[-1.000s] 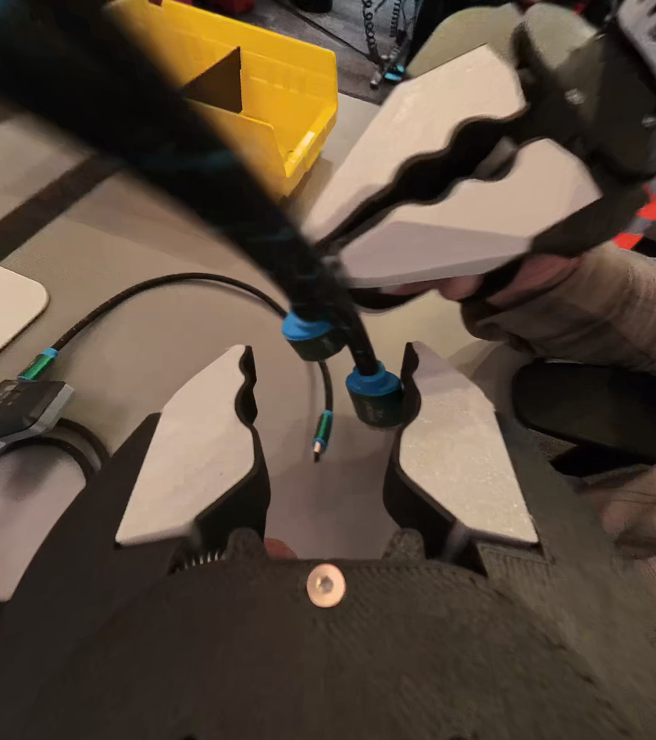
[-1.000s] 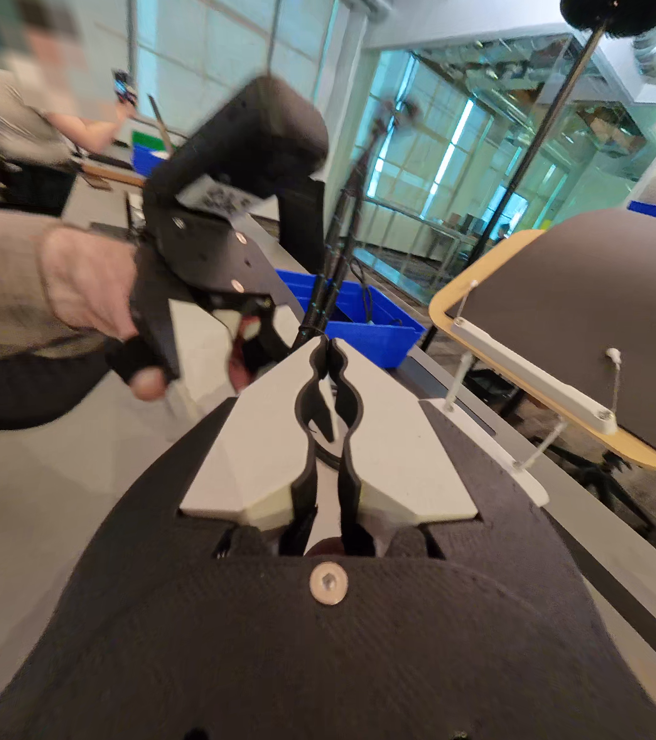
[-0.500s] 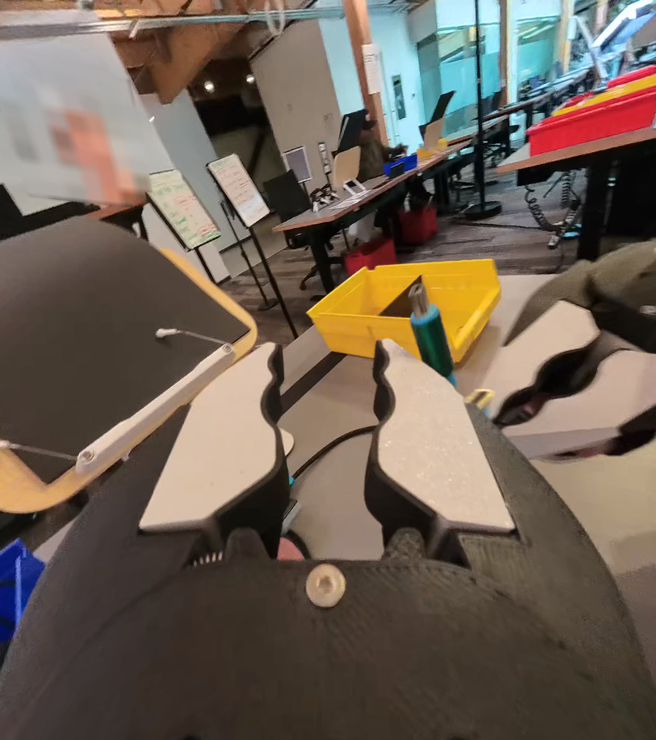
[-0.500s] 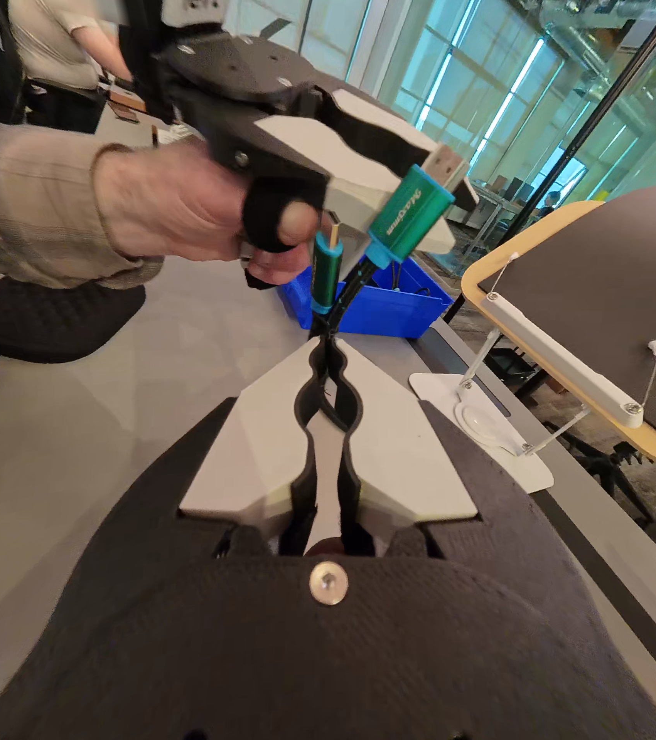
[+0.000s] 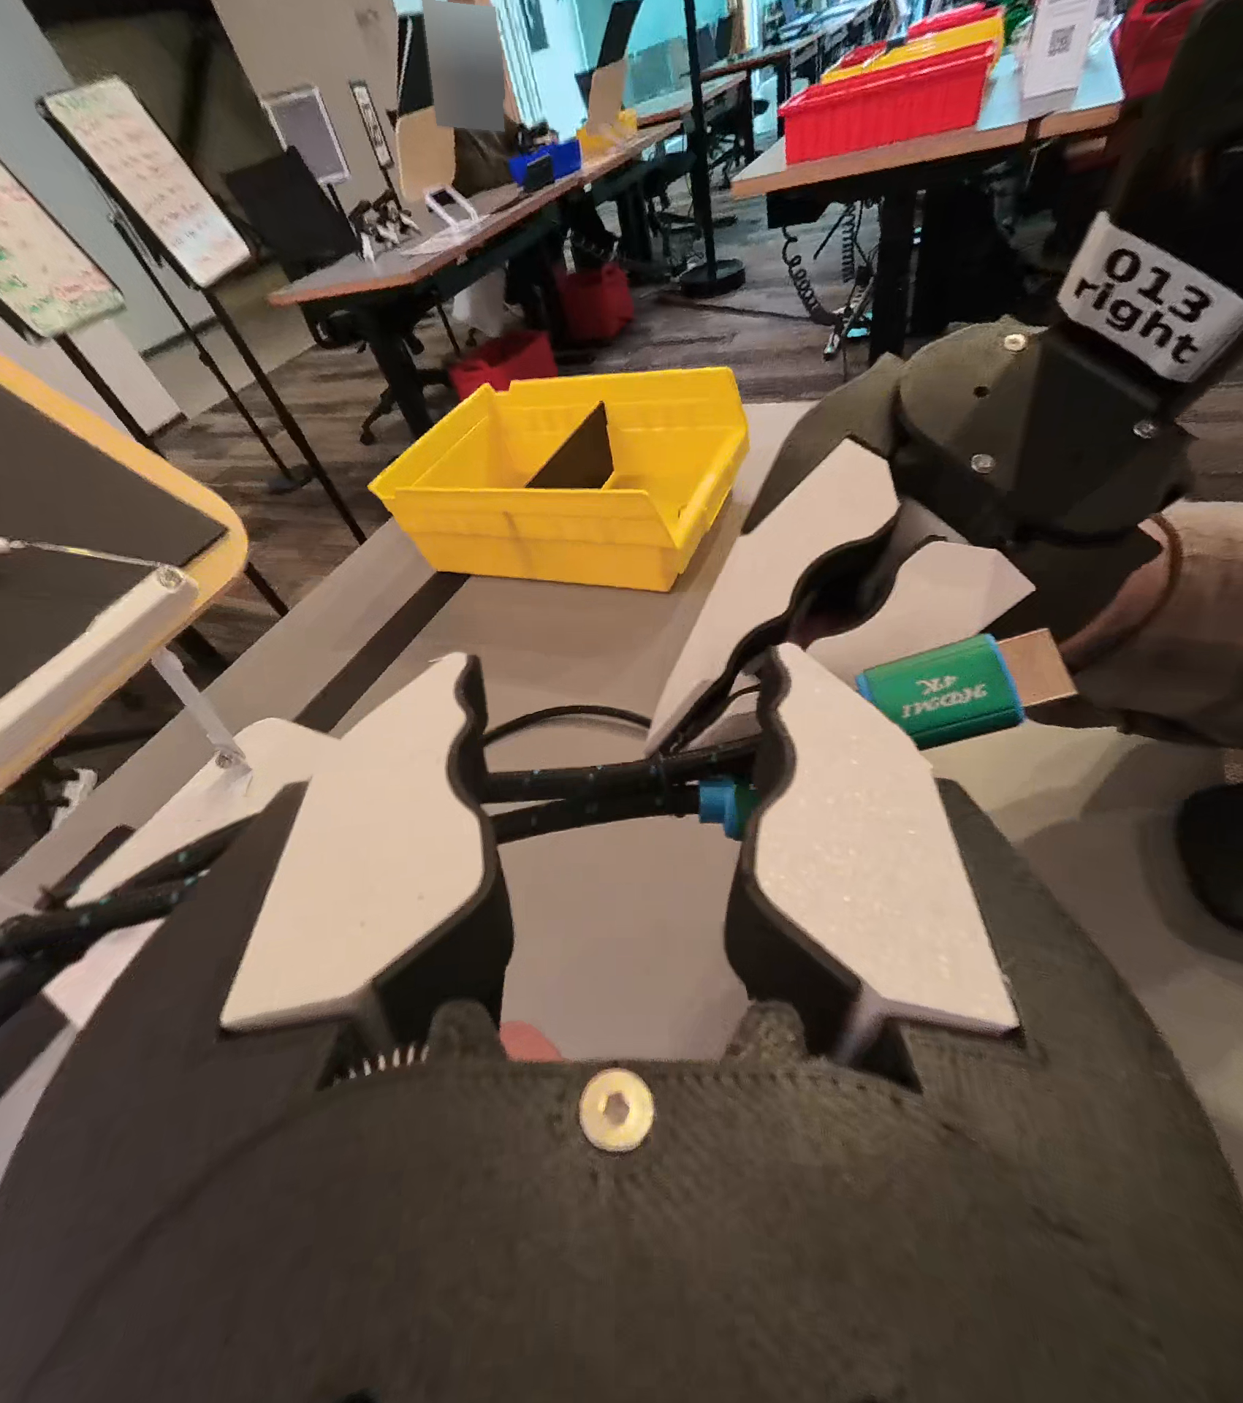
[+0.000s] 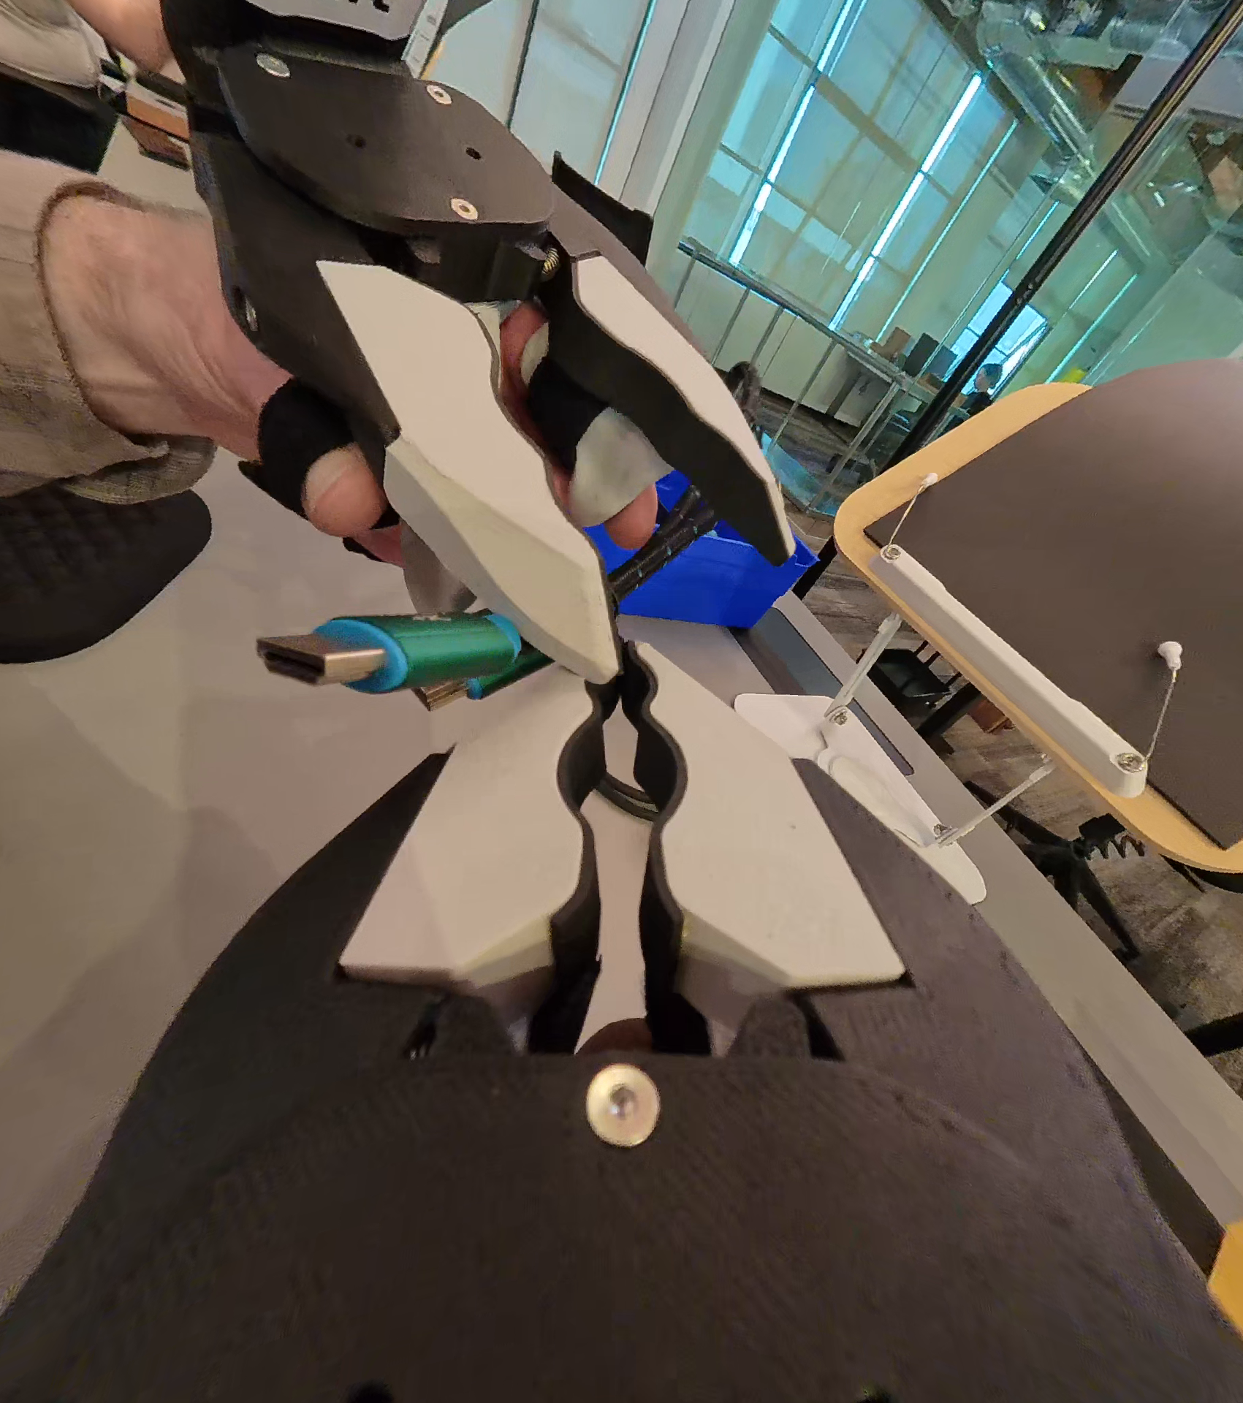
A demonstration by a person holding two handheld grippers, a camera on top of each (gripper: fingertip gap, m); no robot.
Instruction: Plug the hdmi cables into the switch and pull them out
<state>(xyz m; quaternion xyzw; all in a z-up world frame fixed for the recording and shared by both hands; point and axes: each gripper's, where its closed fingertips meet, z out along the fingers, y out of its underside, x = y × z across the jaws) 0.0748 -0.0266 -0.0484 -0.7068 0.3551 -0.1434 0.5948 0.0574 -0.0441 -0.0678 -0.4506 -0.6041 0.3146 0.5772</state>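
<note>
Two black braided HDMI cables [image 5: 588, 778] end in green plugs with blue collars. The bigger plug [image 5: 944, 691] points right in the left wrist view and left in the right wrist view [image 6: 413, 653]. A second, slimmer plug [image 6: 474, 687] lies just below it. My right gripper [image 6: 622, 668] is shut on the cables just behind the plugs; it also shows in the left wrist view [image 5: 717, 706]. My left gripper [image 5: 622, 668] is open, its fingers straddling the cables without clamping them; it also shows in the right wrist view [image 6: 690, 607]. The switch is not in view.
A yellow bin [image 5: 565, 524] stands on the grey table [image 5: 588, 630] ahead of the left gripper. A blue bin [image 6: 701, 584] sits at the table edge. A black board with a yellow rim [image 6: 1134, 577] stands on a white base [image 6: 869, 774]. My two grippers' fingertips are within a few centimetres of each other.
The left gripper has opened wider and now straddles the cables beside the right gripper's tips. The plugs have swung from pointing up to lying sideways. The right gripper stays shut.
</note>
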